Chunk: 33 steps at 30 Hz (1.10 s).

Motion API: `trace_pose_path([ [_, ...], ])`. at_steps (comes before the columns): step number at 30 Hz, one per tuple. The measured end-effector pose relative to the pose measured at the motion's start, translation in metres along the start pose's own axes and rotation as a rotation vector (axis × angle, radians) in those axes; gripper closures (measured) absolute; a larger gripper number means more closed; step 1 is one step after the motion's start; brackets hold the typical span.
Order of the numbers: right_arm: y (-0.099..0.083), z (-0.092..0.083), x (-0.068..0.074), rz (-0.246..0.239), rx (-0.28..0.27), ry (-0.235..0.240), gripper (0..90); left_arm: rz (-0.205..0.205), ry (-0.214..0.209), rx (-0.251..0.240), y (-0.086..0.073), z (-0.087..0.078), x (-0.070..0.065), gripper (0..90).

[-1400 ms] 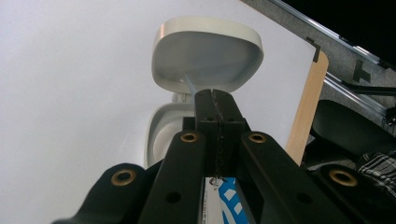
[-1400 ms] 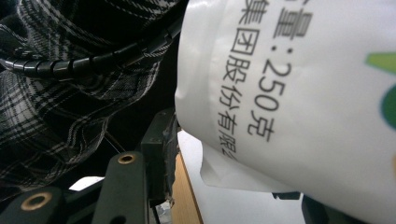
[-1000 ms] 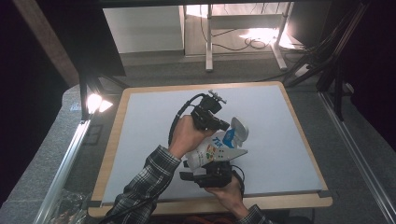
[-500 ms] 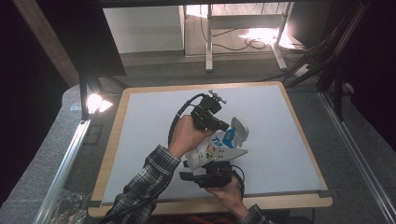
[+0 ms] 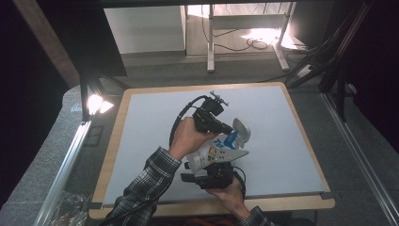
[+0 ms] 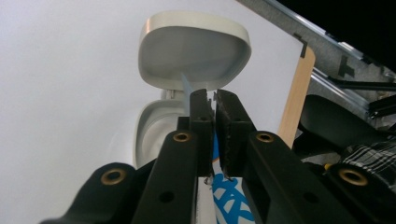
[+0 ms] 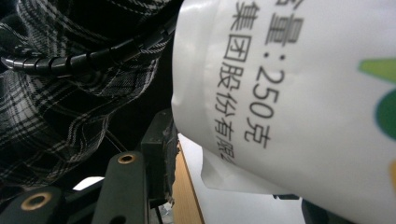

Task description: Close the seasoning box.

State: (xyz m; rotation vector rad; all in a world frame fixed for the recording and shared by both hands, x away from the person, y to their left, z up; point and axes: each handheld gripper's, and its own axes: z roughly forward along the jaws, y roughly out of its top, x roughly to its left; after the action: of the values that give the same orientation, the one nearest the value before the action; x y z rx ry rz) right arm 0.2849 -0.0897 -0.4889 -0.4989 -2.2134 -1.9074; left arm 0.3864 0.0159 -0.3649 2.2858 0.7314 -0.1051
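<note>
A white pouch (image 5: pixel 214 151) with blue and green print is held above the near middle of the table. My left gripper (image 5: pixel 230 131) comes at it from the upper left, and in the left gripper view the left gripper (image 6: pixel 215 100) is shut on the pouch's thin blue-and-white top edge (image 6: pixel 187 86). Just past those jaws a white oval box (image 6: pixel 191 56) with a hinged lid stands open. My right gripper (image 5: pixel 212 165) holds the pouch from below. In the right gripper view the printed pouch (image 7: pixel 299 93) sits between its jaws, with one finger (image 7: pixel 158 154) showing at the left.
The grey mat (image 5: pixel 150 122) lies on a wood-edged table (image 5: pixel 287 89). A lamp (image 5: pixel 96 102) shines at the table's left edge. A plaid sleeve (image 5: pixel 146 188) and a coiled cable (image 5: pixel 181 117) cross the near left. Metal rails (image 5: pixel 362 160) run along the right side.
</note>
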Motion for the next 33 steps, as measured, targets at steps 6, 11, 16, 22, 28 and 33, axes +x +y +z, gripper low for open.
trace_pose_path([
  [6, -0.0005, 0.0005, -0.0001, 0.002, 0.000, 0.002, 51.1, 0.000, -0.001, 0.006, -0.0010, -0.0001, -0.0015, 79.8],
  [11, -0.0003, 0.0003, -0.0003, -0.002, -0.003, -0.001, 50.8, -0.006, 0.021, 0.000, -0.0007, -0.0003, -0.0024, 73.2],
  [16, 0.0002, -0.0007, -0.0007, -0.001, -0.004, -0.010, 50.3, -0.013, 0.051, 0.013, -0.0016, -0.0008, -0.0014, 68.9],
  [22, 0.0000, -0.0003, -0.0001, -0.002, 0.001, -0.014, 50.3, -0.033, 0.053, 0.028, -0.0028, 0.0009, -0.0015, 76.4],
  [28, 0.0001, 0.0004, 0.0011, -0.008, -0.001, -0.013, 50.2, -0.016, 0.080, 0.057, -0.0008, -0.0004, -0.0045, 89.9],
  [33, 0.0006, -0.0004, 0.0009, -0.016, -0.003, -0.012, 49.8, -0.012, 0.083, 0.048, 0.0016, 0.0001, -0.0067, 90.0],
])
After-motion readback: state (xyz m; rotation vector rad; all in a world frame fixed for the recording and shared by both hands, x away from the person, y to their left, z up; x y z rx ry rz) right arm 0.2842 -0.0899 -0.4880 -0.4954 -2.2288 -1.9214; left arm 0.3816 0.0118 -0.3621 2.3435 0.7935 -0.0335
